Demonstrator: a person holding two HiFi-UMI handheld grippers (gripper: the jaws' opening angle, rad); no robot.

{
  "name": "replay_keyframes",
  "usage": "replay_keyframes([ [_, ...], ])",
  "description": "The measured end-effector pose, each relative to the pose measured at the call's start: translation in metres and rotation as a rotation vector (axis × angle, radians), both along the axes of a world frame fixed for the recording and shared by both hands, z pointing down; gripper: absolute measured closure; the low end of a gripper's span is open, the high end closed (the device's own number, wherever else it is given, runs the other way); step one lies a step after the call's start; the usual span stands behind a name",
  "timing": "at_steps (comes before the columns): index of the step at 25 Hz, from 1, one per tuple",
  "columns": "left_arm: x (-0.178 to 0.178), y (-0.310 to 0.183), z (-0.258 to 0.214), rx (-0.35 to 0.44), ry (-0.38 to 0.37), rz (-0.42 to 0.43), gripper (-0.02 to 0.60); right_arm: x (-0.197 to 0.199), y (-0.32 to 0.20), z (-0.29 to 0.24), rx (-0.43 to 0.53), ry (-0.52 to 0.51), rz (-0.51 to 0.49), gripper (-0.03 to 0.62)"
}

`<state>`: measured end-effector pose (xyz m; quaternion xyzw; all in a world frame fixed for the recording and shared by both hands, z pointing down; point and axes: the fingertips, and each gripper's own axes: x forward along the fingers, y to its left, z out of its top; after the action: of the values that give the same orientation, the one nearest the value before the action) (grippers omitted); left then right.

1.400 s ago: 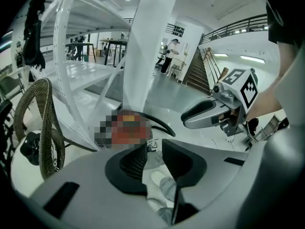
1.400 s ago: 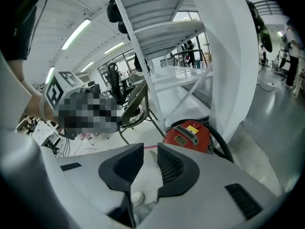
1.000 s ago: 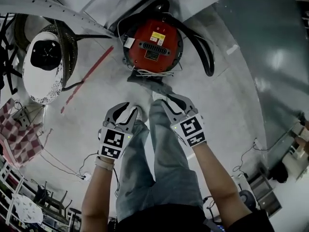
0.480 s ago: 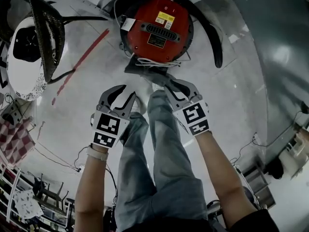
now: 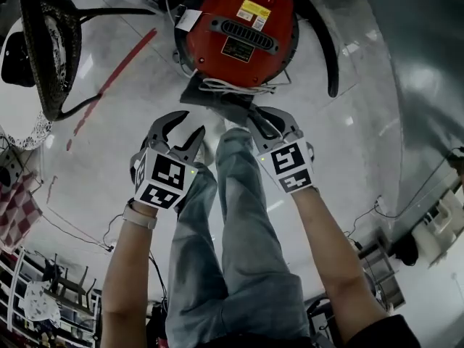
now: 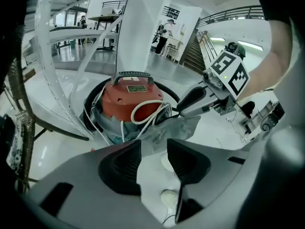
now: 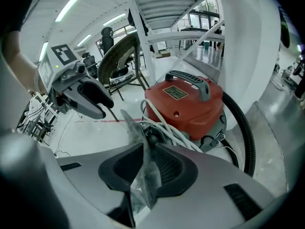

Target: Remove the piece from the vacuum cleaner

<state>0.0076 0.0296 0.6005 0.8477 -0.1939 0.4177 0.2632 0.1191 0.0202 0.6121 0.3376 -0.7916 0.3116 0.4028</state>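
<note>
A red vacuum cleaner stands on the pale floor, with a black hose round it and a white cord looped at its near side. A thin grey crumpled sheet lies against that side. My right gripper is shut on this sheet; in the right gripper view the sheet stands pinched between the pads. My left gripper is beside it, apart from the sheet. Its jaws have just been opening and hold nothing. In the left gripper view the sheet lies beyond the open gripper.
A wicker chair stands to the left, and a red line runs across the floor. White slanted beams rise behind the vacuum. The person's jeans-clad legs are between the arms. Thin cables trail at lower left.
Both grippers have sunk toward the vacuum, which now looks larger and nearer. The left jaws stand wider apart. The grey sheet stays in the right gripper.
</note>
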Motion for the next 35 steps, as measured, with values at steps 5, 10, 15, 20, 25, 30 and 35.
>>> replay_keyframes([
  [5,0.004,-0.013,0.011,0.056,-0.036,0.04,0.402,0.002,-0.003,0.014,-0.021,0.005,-0.022,0.491],
  [10,0.008,-0.018,0.025,0.035,-0.064,0.092,0.392,0.001,-0.001,0.023,-0.037,0.011,-0.04,0.493],
  [15,0.012,-0.018,0.041,-0.006,-0.089,0.118,0.377,-0.001,-0.004,0.031,-0.059,-0.001,-0.063,0.494],
  [20,0.012,-0.021,0.05,-0.001,-0.121,0.138,0.376,-0.004,-0.003,0.031,-0.062,-0.016,-0.112,0.522],
  [25,0.016,-0.026,0.057,0.021,-0.157,0.165,0.376,-0.003,-0.003,0.031,-0.06,-0.012,-0.176,0.528],
  [30,0.016,-0.026,0.064,0.056,-0.213,0.217,0.376,-0.008,0.003,0.029,-0.08,-0.023,-0.232,0.542],
  [35,0.014,-0.025,0.07,0.037,-0.222,0.197,0.382,-0.016,0.016,0.03,-0.075,-0.017,-0.286,0.545],
])
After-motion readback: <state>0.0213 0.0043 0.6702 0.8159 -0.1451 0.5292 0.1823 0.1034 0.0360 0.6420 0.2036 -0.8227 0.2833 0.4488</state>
